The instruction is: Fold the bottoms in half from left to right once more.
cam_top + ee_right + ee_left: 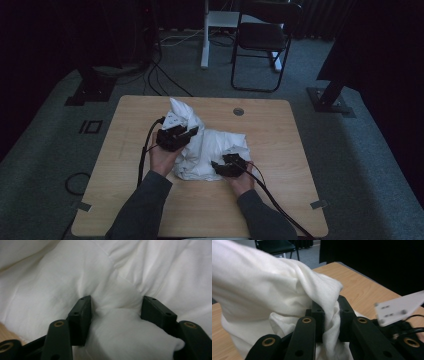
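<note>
Behind our table, upper centre, stands a black chair. Our left gripper pinches the white cloth. Our right gripper gapes wide around a fold.

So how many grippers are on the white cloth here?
2. The left gripper pinches a raised fold of the white cloth; the right gripper straddles a bunch at its near edge.

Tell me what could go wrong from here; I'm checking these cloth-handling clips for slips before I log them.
The left gripper pinches only a thin fold of the white cloth, lifted into a peak, so that fold may slip out if pulled. The right gripper stands open, its jaws pressed into a thick bunch; closing there might catch several layers at once. The cloth lies crumpled between both grippers on the table, so pulling apart could tighten the tangle instead of spreading it.
</note>
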A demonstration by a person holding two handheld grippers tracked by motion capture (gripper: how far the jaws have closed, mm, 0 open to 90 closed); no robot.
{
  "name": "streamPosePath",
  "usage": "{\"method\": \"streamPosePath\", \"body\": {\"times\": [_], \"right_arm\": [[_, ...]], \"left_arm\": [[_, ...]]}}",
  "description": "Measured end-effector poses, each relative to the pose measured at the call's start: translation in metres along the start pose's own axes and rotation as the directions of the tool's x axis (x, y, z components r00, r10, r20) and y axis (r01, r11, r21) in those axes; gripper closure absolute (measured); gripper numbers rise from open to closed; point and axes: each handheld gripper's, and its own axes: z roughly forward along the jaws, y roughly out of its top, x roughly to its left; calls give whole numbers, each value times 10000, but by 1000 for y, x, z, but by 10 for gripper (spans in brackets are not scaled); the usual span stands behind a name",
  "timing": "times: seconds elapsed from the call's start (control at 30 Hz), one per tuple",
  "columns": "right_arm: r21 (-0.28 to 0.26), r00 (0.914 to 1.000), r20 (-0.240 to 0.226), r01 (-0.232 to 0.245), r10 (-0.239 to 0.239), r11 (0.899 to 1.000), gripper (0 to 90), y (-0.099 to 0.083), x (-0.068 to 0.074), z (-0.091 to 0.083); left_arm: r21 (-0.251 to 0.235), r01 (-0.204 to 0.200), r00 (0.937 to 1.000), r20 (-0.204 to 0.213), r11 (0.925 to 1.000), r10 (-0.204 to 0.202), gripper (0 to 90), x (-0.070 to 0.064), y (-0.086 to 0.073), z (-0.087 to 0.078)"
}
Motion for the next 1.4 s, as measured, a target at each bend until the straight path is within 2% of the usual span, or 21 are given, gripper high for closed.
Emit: {"method": "streamPosePath", "body": {"times": [0.17,0.23,0.3,0.4,0.43,0.47,0.5,0.57,0.6,0.63,0.67,0.7,0.77,0.9,1.07,1.13,1.2,1.23,1.27,1.33,1.4], "right_arm": [[-128,9961,-809,350,-359,9993,435,7,9,13],[26,9851,-1626,564,-552,9984,418,11,12,17],[84,9756,-2126,576,-545,9983,390,13,11,15],[-546,9627,-2613,580,-703,9968,361,16,2,-7],[-546,9627,-2613,580,-703,9968,361,16,2,-7],[-879,9657,-2463,619,-819,9942,366,18,-4,-19],[-1057,9801,-1785,690,-871,9920,402,20,-17,-32],[-479,9945,-726,724,-758,9962,421,19,-26,-32],[-479,9945,-726,724,-758,9962,421,19,-26,-32],[157,9971,-187,746,-743,9971,446,13,-34,-23],[157,9971,-187,746,-743,9971,446,13,-34,-23],[701,9960,42,887,-892,9936,474,7,-34,-11],[678,9958,-88,917,-913,9935,507,5,-33,-4],[561,9964,-274,818,-804,9951,566,8,-32,1],[310,9961,-514,736,-720,9968,579,7,-30,3],[257,9929,-986,687,-658,9973,579,6,-30,4],[168,9889,-1461,303,-275,9994,558,4,-37,2],[168,9889,-1461,303,-275,9994,558,4,-37,2],[33,9909,-1335,-156,159,9999,512,1,-47,-4],[-32,9921,-1226,-268,262,9996,505,-1,-50,-7],[-461,9965,-608,-607,578,9971,459,-3,-64,-24]], "left_arm": [[131,-196,9995,241,9997,192,804,-11,-1,9],[316,-245,9993,279,9992,236,804,-14,-4,15],[475,-208,9991,366,9987,190,804,-15,-9,21],[602,-146,9985,527,9981,114,804,-16,-16,27],[602,-146,9985,527,9981,114,804,-16,-16,27],[613,-138,9982,590,9980,102,804,-16,-18,28],[633,-174,9979,631,9978,134,804,-18,-19,30],[708,-224,9976,675,9972,176,803,-21,-20,32],[708,-224,9976,675,9972,176,804,-21,-20,32],[732,-224,9968,777,9971,167,804,-25,-20,35],[732,-224,9968,777,9971,167,803,-25,-20,35],[748,-268,9963,831,9968,205,803,-28,-21,38],[923,-477,9950,924,9946,391,804,-34,-22,43],[879,-392,9925,1185,9954,287,803,-41,-23,49],[861,-372,9878,1540,9956,236,803,-51,-28,56],[939,-146,9843,1765,9955,-22,802,-54,-40,66],[914,130,9822,1853,9957,-298,802,-53,-50,70],[914,130,9822,1853,9957,-298,801,-53,-50,70],[840,315,9797,1947,9960,-474,801,-53,-59,72],[830,366,9785,1992,9959,-526,800,-52,-63,74],[940,326,9789,1979,9950,-507,800,-55,-70,78]]}}
